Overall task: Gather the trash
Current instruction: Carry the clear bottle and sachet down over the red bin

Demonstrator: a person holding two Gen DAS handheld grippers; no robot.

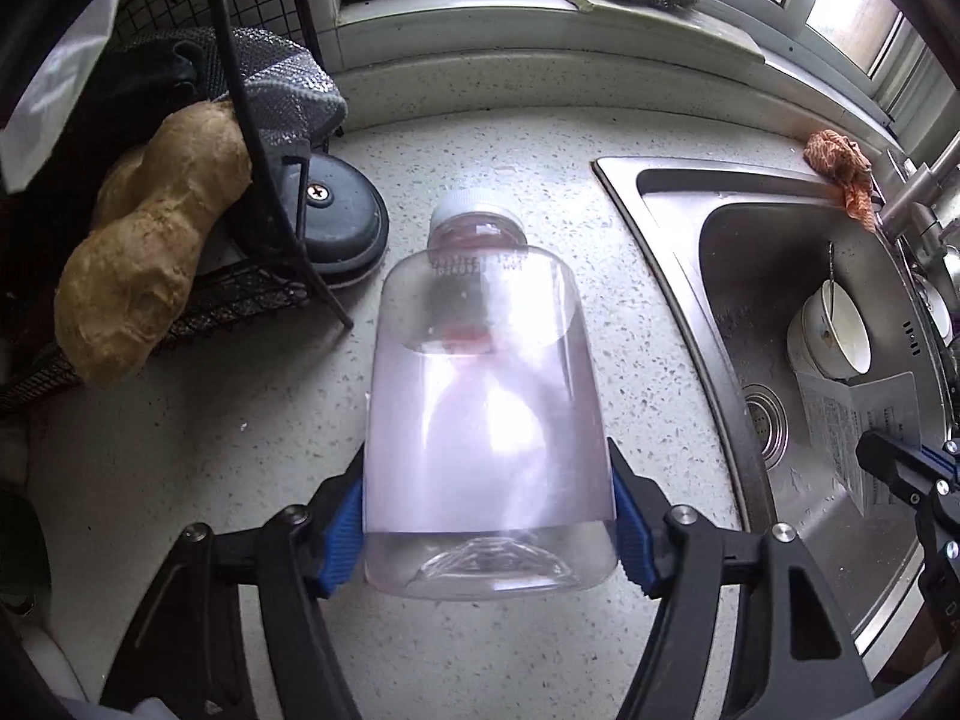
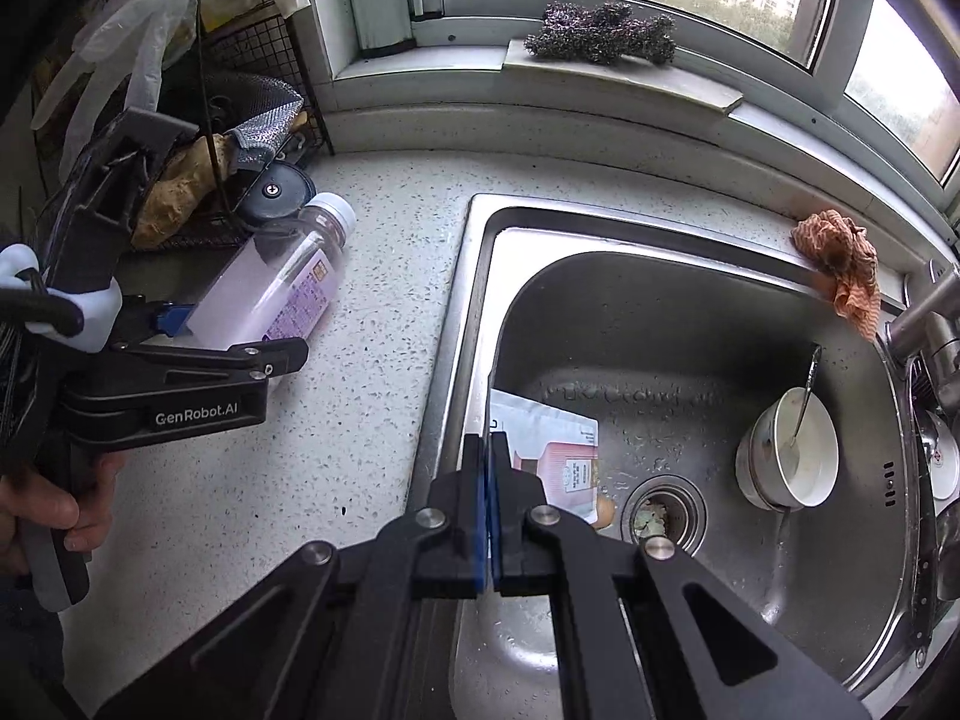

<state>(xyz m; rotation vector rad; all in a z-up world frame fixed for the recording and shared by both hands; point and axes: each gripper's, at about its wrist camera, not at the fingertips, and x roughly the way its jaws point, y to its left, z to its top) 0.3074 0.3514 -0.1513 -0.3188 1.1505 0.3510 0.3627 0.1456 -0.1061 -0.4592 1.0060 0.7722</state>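
Note:
A clear plastic bottle with a white cap lies on the speckled counter, cap pointing away. My left gripper has its blue pads pressed on both sides of the bottle's base. The right wrist view shows the same bottle, with a purple label, in the left gripper. My right gripper is shut over the sink on the left edge of a white and pink paper packet. In the left wrist view that packet stands tilted at the right gripper.
The steel sink holds a white bowl with a spoon, a drain strainer and a bit of eggshell. An orange cloth hangs by the faucet. A wire rack with ginger stands left of the bottle.

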